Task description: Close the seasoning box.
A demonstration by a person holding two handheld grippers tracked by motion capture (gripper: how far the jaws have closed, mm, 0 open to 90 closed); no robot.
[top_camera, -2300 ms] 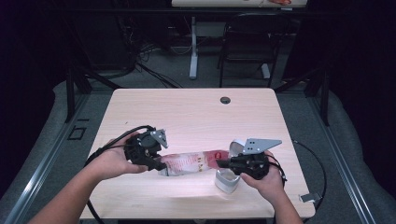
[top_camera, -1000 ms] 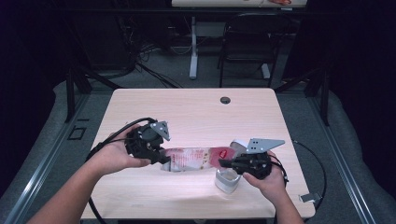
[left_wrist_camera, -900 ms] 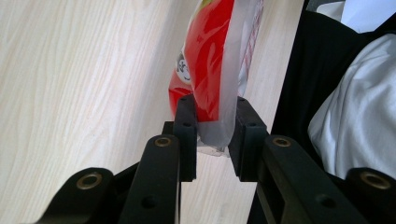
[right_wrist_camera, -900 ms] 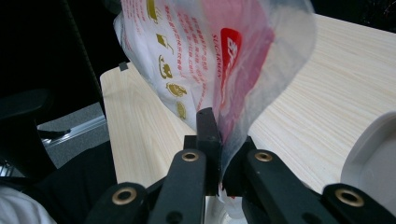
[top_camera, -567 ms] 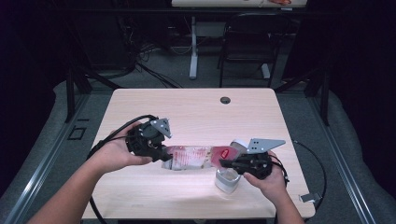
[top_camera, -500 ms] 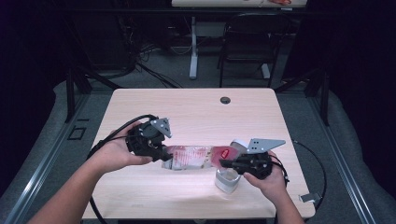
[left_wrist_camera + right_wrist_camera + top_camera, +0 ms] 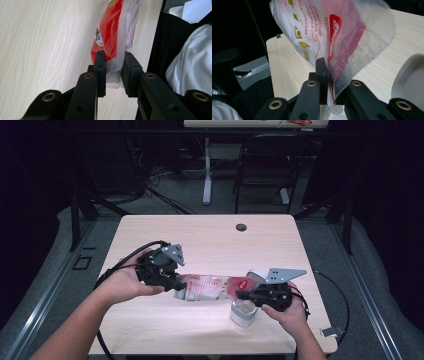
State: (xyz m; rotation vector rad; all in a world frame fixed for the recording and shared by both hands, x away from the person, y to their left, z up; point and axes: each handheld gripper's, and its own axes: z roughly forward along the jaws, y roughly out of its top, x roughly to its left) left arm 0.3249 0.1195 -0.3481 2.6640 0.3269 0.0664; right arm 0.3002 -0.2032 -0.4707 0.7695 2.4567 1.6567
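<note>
Both grippers clenched on one plastic bag (image 7: pixel 212 287) — left gripper (image 7: pixel 172 281) pinching its left end, right gripper (image 7: pixel 243 295) its right end, jaws there just easing a little. Held stretched above table (image 7: pixel 210 235), long axis left to right. Right end hanging nearest white cup (image 7: pixel 243 313) — just below.
</note>
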